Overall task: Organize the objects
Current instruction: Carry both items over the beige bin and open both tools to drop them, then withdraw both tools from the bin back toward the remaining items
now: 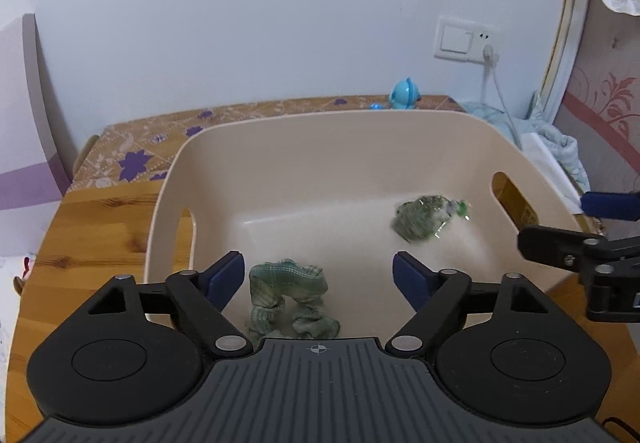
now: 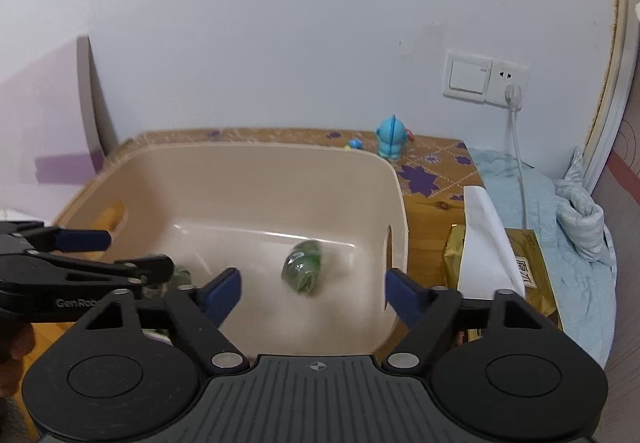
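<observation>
A beige plastic bin [image 1: 360, 131] with handle slots sits on a wooden table; it also shows in the right wrist view [image 2: 256, 159]. Inside lie a green checked scrunchie [image 1: 290, 297] near the front and a blurred green wrapped bundle [image 1: 420, 219], seen in the right wrist view [image 2: 303, 267] too. My left gripper [image 1: 318, 277] is open and empty over the bin's near edge, above the scrunchie. My right gripper [image 2: 312, 293] is open and empty above the bundle. Each gripper shows at the edge of the other's view: the right [image 1: 576, 239], the left [image 2: 80, 263].
A blue toy figure [image 1: 404, 95] stands on the patterned mat behind the bin, also in the right wrist view [image 2: 390, 139]. A gold tissue box [image 2: 516, 263] sits right of the bin. A light blue blanket [image 2: 576, 211], wall socket and cable [image 2: 516, 139] are at the right.
</observation>
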